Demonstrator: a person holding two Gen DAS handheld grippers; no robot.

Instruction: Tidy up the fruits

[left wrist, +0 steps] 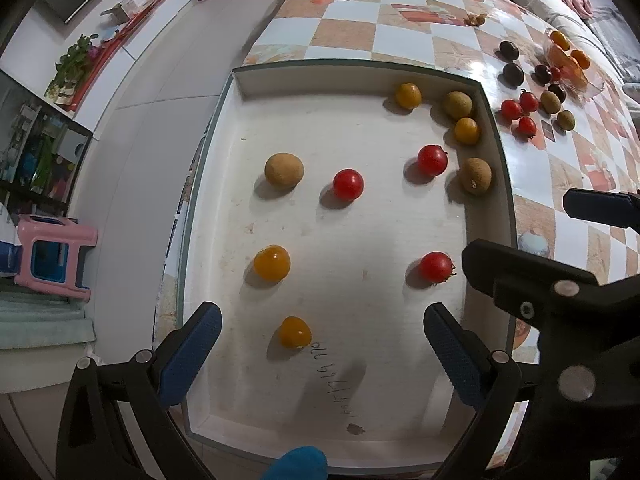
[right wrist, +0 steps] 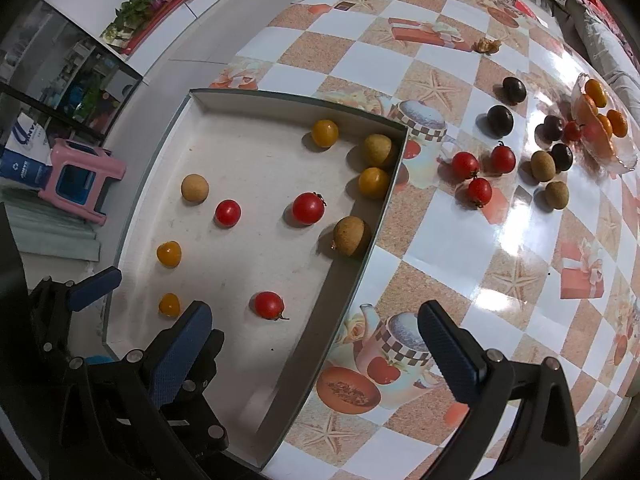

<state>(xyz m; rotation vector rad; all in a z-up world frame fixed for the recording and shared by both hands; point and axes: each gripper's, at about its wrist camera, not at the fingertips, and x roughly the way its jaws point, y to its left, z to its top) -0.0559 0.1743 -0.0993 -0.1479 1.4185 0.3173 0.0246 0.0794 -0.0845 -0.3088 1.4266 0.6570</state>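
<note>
A shallow white tray (left wrist: 472, 216) sits on the checkered tablecloth (right wrist: 520, 248) and holds ten small round fruits, spaced apart: three red tomatoes — one (left wrist: 348, 184) near the middle, one (left wrist: 432, 160) further right, one (left wrist: 436, 267) near the right wall — four orange ones, including the nearest (left wrist: 295, 332), and three tan-brown fruits, one (left wrist: 284, 169) alone on the left. Two orange and two brown ones cluster in the far right corner against the wall.

The left gripper (left wrist: 322, 344) hovers over the tray's near end with its jaws spread wide and nothing between them; the nearest orange fruit lies between the blue pads but untouched. The right gripper (right wrist: 316, 344) is likewise spread and empty, straddling the tray's right wall.

Only the right wrist view shows the loose fruit plainly: three red tomatoes (right wrist: 480, 172), dark purple fruits (right wrist: 500, 120) and brown ones (right wrist: 543, 165) on the cloth, beside a clear glass dish (right wrist: 624, 160) of orange fruit. A pink stool (right wrist: 80, 176) stands on the floor to the left.
</note>
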